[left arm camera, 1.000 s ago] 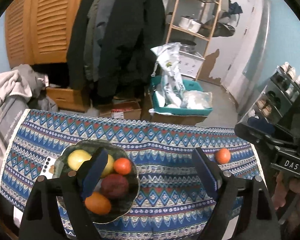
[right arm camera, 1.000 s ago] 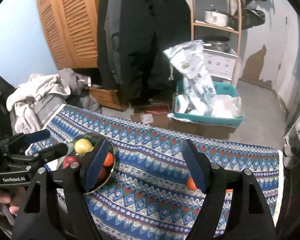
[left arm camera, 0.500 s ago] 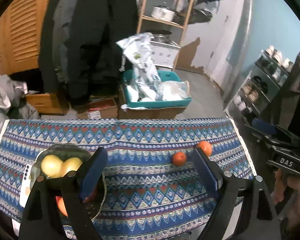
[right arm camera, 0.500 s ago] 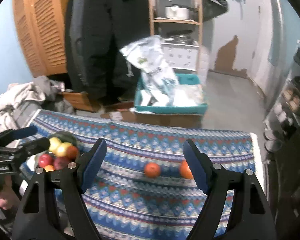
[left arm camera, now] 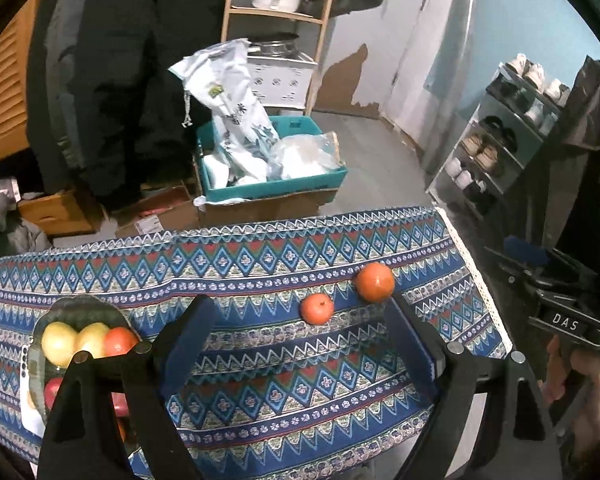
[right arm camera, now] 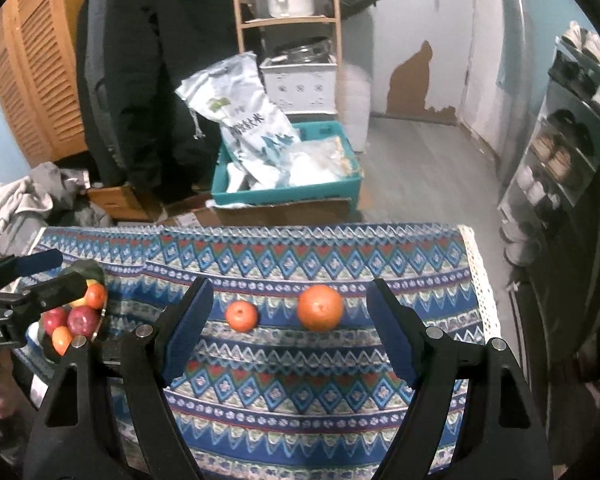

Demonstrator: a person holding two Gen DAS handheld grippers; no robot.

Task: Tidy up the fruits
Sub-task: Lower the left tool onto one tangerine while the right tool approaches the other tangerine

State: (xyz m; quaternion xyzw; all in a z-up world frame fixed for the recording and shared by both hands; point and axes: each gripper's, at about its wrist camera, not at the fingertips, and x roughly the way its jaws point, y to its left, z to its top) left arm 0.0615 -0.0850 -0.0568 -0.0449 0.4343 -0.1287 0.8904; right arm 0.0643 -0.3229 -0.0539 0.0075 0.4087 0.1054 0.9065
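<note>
Item, as we find it: a table under a patterned blue cloth (right arm camera: pixel 284 384), and on it, loose, a small orange (right arm camera: pixel 241 315) just beside a large orange (right arm camera: pixel 320 307), apart from each other. We hold the right gripper (right arm camera: pixel 290 330) above them, jaws released and nothing between the pads; they have just been opening. Our left gripper (left arm camera: pixel 296 346) likewise stands released and empty, the two oranges near its right finger. At the cloth's left end we count a glass bowl (left arm camera: pixel 80 310) holding two yellow fruits (left arm camera: pixel 74 340), red apples (right arm camera: pixel 70 318) and more oranges
</note>
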